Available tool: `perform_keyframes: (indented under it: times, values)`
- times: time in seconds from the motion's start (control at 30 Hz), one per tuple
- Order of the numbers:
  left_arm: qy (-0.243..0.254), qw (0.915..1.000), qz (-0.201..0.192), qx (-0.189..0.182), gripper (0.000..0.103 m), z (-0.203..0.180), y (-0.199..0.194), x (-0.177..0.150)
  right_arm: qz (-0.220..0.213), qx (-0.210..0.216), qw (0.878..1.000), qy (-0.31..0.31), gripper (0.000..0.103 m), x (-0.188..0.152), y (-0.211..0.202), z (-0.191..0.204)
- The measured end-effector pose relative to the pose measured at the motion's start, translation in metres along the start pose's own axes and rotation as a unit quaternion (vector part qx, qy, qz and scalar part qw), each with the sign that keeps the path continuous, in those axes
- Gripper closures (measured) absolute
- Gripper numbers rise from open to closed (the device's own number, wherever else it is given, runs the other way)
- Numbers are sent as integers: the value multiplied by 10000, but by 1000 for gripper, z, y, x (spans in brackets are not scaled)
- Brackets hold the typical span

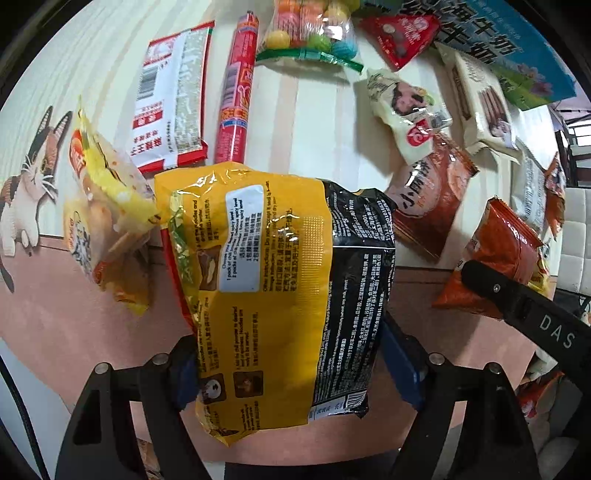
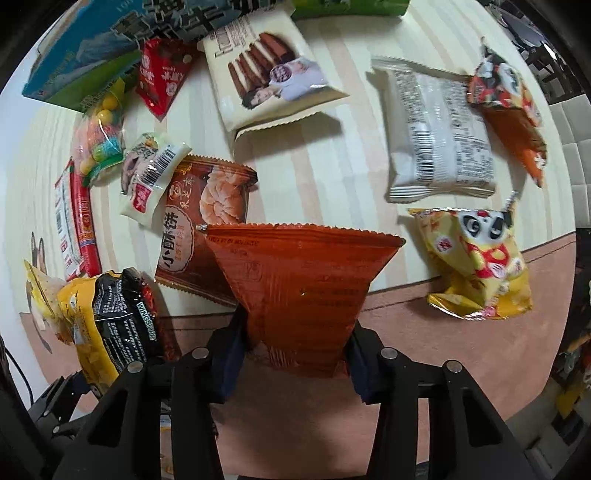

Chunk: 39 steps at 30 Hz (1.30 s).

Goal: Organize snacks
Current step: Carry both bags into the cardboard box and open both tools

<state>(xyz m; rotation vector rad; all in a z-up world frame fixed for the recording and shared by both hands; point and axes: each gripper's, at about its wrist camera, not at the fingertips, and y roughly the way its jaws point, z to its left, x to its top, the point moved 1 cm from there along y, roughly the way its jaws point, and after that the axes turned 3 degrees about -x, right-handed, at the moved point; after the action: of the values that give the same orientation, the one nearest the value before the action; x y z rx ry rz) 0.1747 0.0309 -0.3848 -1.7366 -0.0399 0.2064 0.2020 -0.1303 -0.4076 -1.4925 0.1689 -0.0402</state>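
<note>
My left gripper [image 1: 291, 373] is shut on a yellow and black noodle packet [image 1: 273, 295], held above the table's near edge; the packet also shows in the right wrist view [image 2: 110, 317]. My right gripper [image 2: 291, 354] is shut on an orange-red snack bag [image 2: 303, 288], held up over the table edge; this bag also shows at the right of the left wrist view [image 1: 498, 254]. A pale yellow snack bag [image 1: 107, 221] hangs just left of the noodle packet.
On the striped table [image 2: 325, 155] lie a brown pastry pack [image 2: 207, 221], a cream wafer pack [image 2: 266, 66], a white pack [image 2: 439, 133], a yellow panda bag [image 2: 476, 266], a red sausage [image 1: 236, 96], a candy bag [image 1: 314, 33], a red triangular pack [image 1: 399, 37] and a blue milk box [image 1: 509, 48].
</note>
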Motion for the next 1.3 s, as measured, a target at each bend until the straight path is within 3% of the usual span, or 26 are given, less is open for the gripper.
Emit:
perform_keyframes:
  times: [0.37,0.6,0.77,0.93,1.07,1.3]
  values:
    - [278,9982,-495,-210,22,-9,-66,-32,-334,471,9983,6,53,-47,-79,-43]
    - [379,9917,-1069,-602,22,-19,-159,-15,-694,1022,9923,-122,53,-33,-147,-44]
    - [508,9868,-1382,-666,22,-49,-216,52,-1047,1419,9839,-295,53,27,-198,-34]
    - [461,9867,-1462,-537,22,-75,-231,141,-1294,1344,9810,-525,53,120,-221,-19]
    - [406,9896,-1290,-485,22,-85,-211,221,-1154,1155,9838,-736,53,200,-203,-4]
    - [359,9957,-720,-456,22,-101,-151,315,-668,876,9905,-827,53,291,-140,3]
